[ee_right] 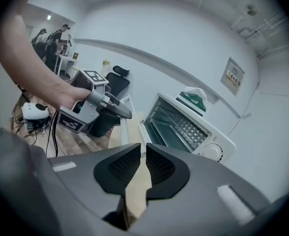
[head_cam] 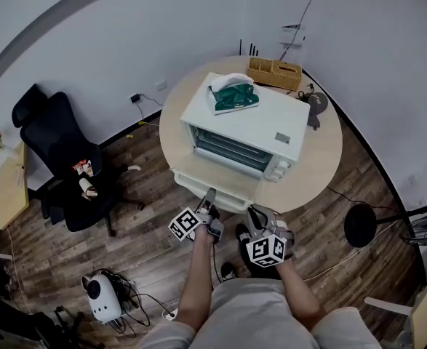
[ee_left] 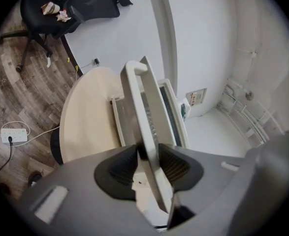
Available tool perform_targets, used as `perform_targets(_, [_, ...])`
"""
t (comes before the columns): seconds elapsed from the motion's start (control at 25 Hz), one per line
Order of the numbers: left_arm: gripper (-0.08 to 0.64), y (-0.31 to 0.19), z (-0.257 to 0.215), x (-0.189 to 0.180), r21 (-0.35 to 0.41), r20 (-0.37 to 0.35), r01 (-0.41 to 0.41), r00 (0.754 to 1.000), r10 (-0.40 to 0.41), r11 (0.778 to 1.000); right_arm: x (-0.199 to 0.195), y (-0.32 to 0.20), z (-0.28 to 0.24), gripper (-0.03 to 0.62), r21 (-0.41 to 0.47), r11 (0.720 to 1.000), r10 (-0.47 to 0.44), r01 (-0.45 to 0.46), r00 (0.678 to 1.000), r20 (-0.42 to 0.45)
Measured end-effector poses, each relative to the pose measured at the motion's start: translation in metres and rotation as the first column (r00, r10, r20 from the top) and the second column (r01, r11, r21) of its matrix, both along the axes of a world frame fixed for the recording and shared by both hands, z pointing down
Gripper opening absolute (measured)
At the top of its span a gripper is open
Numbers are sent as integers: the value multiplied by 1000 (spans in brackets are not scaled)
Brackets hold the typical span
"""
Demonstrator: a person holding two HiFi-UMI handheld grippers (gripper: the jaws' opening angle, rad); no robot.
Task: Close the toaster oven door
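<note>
A white toaster oven stands on the round table with its door folded down flat towards me. My left gripper is at the door's front edge. In the left gripper view the door slab runs between the open jaws of the left gripper, close along the right pad, with a sliver of gap at the left one. My right gripper hangs just right of it, off the table edge. In its own view the right gripper has its pads almost together with nothing between them, facing the open oven.
A green packet lies on the oven's top. A wooden organiser sits at the table's back. A black office chair stands left. On the wooden floor lie a white device, cables and a power strip.
</note>
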State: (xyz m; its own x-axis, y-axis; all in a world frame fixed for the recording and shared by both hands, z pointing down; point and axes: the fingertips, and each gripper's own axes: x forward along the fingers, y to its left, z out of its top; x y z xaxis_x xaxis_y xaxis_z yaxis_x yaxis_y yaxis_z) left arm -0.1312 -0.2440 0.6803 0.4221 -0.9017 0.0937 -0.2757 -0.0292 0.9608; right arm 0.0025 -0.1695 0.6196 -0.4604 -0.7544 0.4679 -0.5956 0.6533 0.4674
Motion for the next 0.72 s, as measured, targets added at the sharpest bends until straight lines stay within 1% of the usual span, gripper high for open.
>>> perform_targets(0.08, [189, -1, -3, 0, -15, -17, 3, 1000, -3, 1000, -3, 3, -5, 34, -27, 999, 29, -27, 996, 90])
perform_targets(0.2, [186, -5, -7, -1, -46, -34, 4, 999, -6, 999, -5, 5, -10, 32, -70, 996, 71, -58, 976, 206])
perform_targets(0.36, [186, -14, -15, 4, -52, -54, 9, 998, -12, 999, -6, 3, -3, 21, -171, 983, 124, -70, 935, 332])
perform_targets(0.44, [186, -19, -20, 6, -44, -69, 15, 997, -18, 999, -9, 0, -5, 15, -196, 978, 135, -65, 920, 368])
perform_targets(0.6, [186, -28, -31, 8, -27, -81, 21, 996, -23, 999, -15, -7, -20, 11, -203, 977, 138, -57, 902, 409])
perform_targets(0.72, [186, -35, -38, 12, -14, -96, 17, 995, -18, 1000, -16, -11, -21, 9, -205, 977, 139, -56, 896, 421])
